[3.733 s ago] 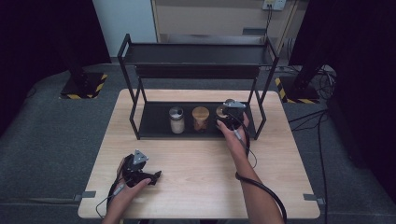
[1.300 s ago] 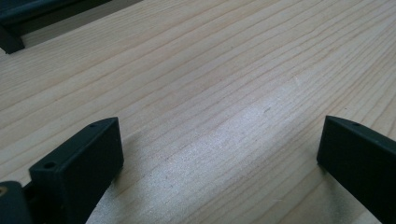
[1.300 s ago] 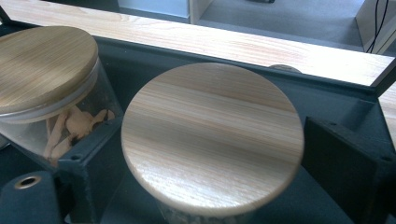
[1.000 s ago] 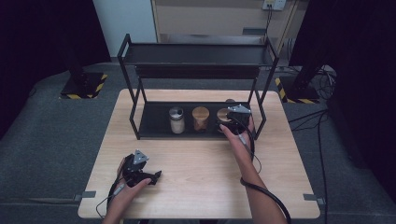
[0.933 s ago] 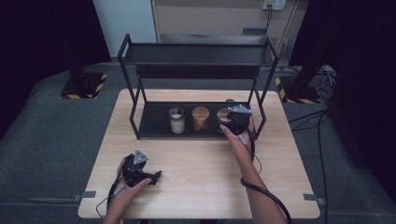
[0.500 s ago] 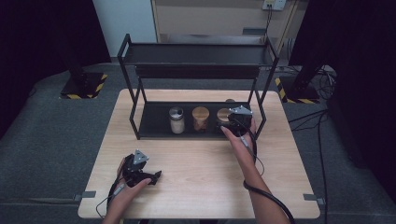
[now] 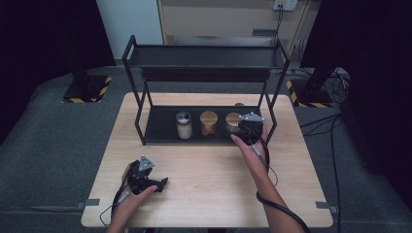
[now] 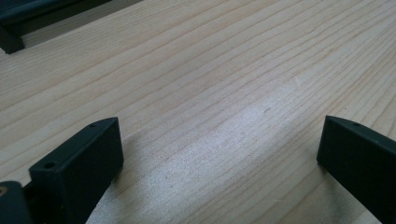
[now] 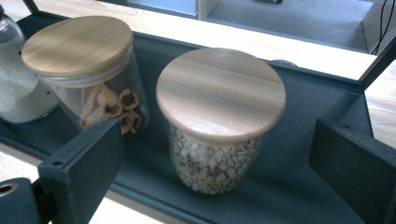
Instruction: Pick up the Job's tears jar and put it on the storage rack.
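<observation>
Three glass jars stand on the black metal rack's (image 7: 160, 131) lower tray; none shows readable writing. The right gripper (image 9: 219, 154), its jaws just opened wide, frames without touching the wooden-lidded glass jar of pale grains (image 9: 219, 121) at frame centre. The left gripper (image 8: 219, 149) rests wide open on the light wooden table (image 8: 224, 70).

Clear glass jar (image 9: 219, 172) with smooth wooden lid (image 9: 220, 93); matt black metal rack (image 7: 160, 128); pale grained wood table (image 7: 214, 179).

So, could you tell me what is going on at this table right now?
A person works with two hand-held grippers. The right gripper is at the black rack's lower shelf, its jaws having just opened, standing apart from the wooden-lidded jar of pale grains. The left gripper rests open on the wooden table.
</observation>
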Demonstrator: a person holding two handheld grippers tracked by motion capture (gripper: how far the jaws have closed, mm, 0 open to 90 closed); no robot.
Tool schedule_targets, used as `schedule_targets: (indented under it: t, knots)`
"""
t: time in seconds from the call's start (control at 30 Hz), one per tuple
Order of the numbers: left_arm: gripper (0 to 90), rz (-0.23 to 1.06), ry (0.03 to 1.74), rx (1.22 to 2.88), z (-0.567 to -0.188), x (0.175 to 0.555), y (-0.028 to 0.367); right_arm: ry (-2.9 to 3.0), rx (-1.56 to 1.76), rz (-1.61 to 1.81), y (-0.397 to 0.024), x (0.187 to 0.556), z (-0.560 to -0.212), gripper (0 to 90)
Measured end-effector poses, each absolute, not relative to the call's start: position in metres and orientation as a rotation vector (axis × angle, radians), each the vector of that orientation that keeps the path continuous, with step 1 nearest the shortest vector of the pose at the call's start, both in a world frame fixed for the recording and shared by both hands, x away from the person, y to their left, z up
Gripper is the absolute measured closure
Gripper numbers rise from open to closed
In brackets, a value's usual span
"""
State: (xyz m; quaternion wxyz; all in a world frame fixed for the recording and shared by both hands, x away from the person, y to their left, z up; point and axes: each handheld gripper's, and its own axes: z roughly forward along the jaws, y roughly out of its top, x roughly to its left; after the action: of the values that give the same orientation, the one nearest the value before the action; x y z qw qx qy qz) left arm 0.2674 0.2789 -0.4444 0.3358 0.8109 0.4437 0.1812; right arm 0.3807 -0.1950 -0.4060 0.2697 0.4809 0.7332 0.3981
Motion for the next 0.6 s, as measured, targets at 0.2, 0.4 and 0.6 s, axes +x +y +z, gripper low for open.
schedule_targets:
  t: [0.2, 0.4, 0.6]
  knots:
    - [0.0, 0.473, 1.157, 2.115, -0.444, 0.267, 0.279, 1.989, 1.304, 1.064, -0.195, 0.375, -0.406, 3.6]
    - [0.0, 0.473, 1.157, 2.115, -0.444, 0.267, 0.279, 2.0, 1.291, 1.066, -0.198, 0.37, -0.408, 3.6]
    - [0.0, 0.473, 1.157, 2.115, -0.444, 0.267, 0.279, 2.002, 1.294, 1.082, -0.198, 0.366, -0.405, 3.6]
